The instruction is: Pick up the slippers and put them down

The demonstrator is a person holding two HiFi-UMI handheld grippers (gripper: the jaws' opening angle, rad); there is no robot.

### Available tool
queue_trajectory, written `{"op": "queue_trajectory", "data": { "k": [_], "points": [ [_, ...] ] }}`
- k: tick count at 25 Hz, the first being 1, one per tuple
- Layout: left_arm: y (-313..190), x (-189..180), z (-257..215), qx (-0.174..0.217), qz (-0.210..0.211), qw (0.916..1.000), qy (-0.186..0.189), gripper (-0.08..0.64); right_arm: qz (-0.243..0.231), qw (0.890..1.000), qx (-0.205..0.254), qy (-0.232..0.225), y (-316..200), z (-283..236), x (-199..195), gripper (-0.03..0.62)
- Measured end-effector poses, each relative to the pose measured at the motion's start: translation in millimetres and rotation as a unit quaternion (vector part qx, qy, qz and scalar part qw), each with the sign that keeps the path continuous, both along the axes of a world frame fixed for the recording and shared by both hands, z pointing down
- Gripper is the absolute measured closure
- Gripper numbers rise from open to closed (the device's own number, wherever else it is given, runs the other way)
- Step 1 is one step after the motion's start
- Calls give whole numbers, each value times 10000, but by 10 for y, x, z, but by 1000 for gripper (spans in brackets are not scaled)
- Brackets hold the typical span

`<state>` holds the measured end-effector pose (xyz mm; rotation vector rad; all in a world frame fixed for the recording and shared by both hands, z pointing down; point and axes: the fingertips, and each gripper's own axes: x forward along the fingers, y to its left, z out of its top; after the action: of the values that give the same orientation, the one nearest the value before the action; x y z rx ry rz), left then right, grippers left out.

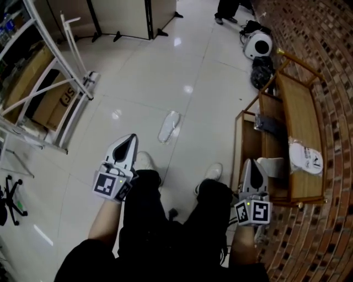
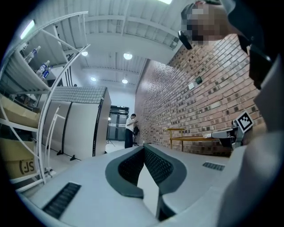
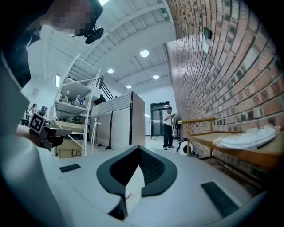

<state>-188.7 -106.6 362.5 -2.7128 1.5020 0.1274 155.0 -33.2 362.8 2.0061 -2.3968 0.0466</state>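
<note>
One white slipper (image 1: pixel 169 126) lies flat on the tiled floor, ahead of and between both grippers. A bagged white pair (image 1: pixel 305 158) rests on the wooden rack (image 1: pixel 300 104) by the brick wall, and shows in the right gripper view as a white bundle (image 3: pixel 248 137). A white item (image 1: pixel 270 165) sits on the rack's lower shelf, just past the right gripper (image 1: pixel 253 163). The left gripper (image 1: pixel 128 140) hangs level above the floor, short of the floor slipper. Both grippers are shut with nothing between the jaws, as the left gripper (image 2: pixel 143 148) and right gripper (image 3: pixel 138 148) views show.
A white metal shelf frame (image 1: pixel 55 71) with a cardboard box (image 1: pixel 60 96) stands at the left. Partition panels (image 1: pixel 121 16) close the back. A white and black device (image 1: pixel 258 44) lies by the rack's far end. A person (image 3: pixel 168 128) stands far down the aisle. The wearer's shoes (image 1: pixel 144 161) are below.
</note>
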Motion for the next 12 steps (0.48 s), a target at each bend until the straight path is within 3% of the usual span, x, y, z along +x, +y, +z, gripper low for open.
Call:
{"op": "queue_trajectory", "data": {
  "k": [12],
  "points": [
    [-786,239,-266,233,296,9993,-74,555,508,9984,245,45,-438,-242,302,584]
  ]
}}
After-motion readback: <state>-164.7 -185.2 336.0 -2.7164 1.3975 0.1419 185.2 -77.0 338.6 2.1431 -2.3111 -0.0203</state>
